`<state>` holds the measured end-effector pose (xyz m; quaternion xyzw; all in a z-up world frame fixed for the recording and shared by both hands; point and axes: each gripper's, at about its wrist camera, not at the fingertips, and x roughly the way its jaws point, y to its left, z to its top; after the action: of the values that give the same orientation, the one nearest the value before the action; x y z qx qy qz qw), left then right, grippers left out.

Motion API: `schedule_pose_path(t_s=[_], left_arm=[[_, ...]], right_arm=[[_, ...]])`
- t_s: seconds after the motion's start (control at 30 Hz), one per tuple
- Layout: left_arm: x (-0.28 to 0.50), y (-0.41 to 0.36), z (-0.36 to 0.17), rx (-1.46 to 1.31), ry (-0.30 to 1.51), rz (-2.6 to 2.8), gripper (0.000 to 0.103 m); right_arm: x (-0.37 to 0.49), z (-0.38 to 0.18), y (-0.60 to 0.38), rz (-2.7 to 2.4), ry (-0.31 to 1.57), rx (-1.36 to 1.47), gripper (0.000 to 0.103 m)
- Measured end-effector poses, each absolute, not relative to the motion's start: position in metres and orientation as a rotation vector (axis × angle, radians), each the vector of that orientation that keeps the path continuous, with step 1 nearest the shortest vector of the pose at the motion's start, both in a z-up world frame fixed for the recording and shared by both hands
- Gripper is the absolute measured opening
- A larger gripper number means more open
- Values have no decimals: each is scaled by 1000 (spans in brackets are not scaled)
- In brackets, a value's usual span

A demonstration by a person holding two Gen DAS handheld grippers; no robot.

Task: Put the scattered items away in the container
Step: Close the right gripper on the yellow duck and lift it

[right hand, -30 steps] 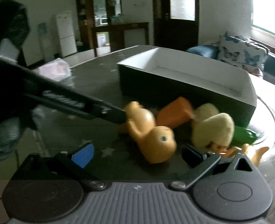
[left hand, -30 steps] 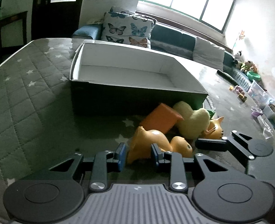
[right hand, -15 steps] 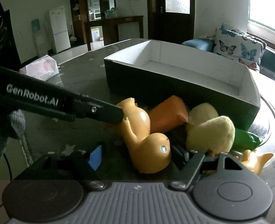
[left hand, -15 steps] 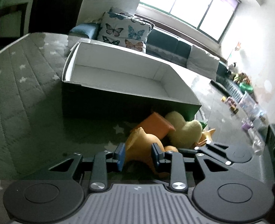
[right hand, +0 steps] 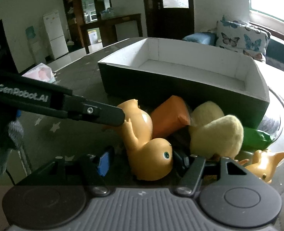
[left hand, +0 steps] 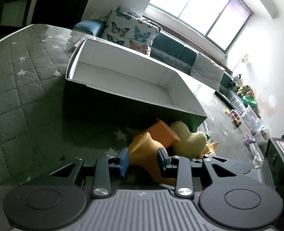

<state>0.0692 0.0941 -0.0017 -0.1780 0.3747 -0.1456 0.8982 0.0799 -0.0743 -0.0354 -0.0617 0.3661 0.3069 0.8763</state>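
Note:
An orange rubber duck [right hand: 147, 146] lies on the quilted table in front of the dark box with a white inside [left hand: 126, 80]. My left gripper [left hand: 143, 160] is shut on the duck's body [left hand: 144, 154]; its finger shows in the right wrist view [right hand: 95, 113] touching the duck. My right gripper [right hand: 142, 159] is open with its jaws on either side of the duck's head. An orange block [right hand: 170, 116], a yellow plush duck [right hand: 215, 132], a green item [right hand: 255, 137] and a small orange toy [right hand: 265, 165] lie beside it.
The box [right hand: 180, 77] stands just behind the toys. A sofa with butterfly cushions [left hand: 130, 32] is beyond the table. A white bag [right hand: 40, 74] lies at the table's left. Small toys and a clear bin [left hand: 251, 117] lie at the far right.
Both grippers have moved in closer to the orange duck. The left gripper's jaws now sit tight on its body, and the duck's head lies between the right gripper's jaws.

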Motion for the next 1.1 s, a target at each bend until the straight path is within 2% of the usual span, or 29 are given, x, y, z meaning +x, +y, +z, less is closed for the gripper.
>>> schedule_pose_path(t_s=[0.1, 0.33, 0.67, 1.1], left_arm=[[68, 96, -2, -366, 770, -310, 36], [68, 110, -6, -418, 769, -296, 36], [60, 97, -1, -396, 795, -314, 37], [75, 96, -12, -504, 887, -219, 40]], right_arm=[[82, -36, -73, 639, 765, -124, 65], [76, -28, -81, 681, 790, -104, 47], [72, -29, -73, 703, 776, -126, 44], [71, -36, -68, 680, 765, -124, 44]])
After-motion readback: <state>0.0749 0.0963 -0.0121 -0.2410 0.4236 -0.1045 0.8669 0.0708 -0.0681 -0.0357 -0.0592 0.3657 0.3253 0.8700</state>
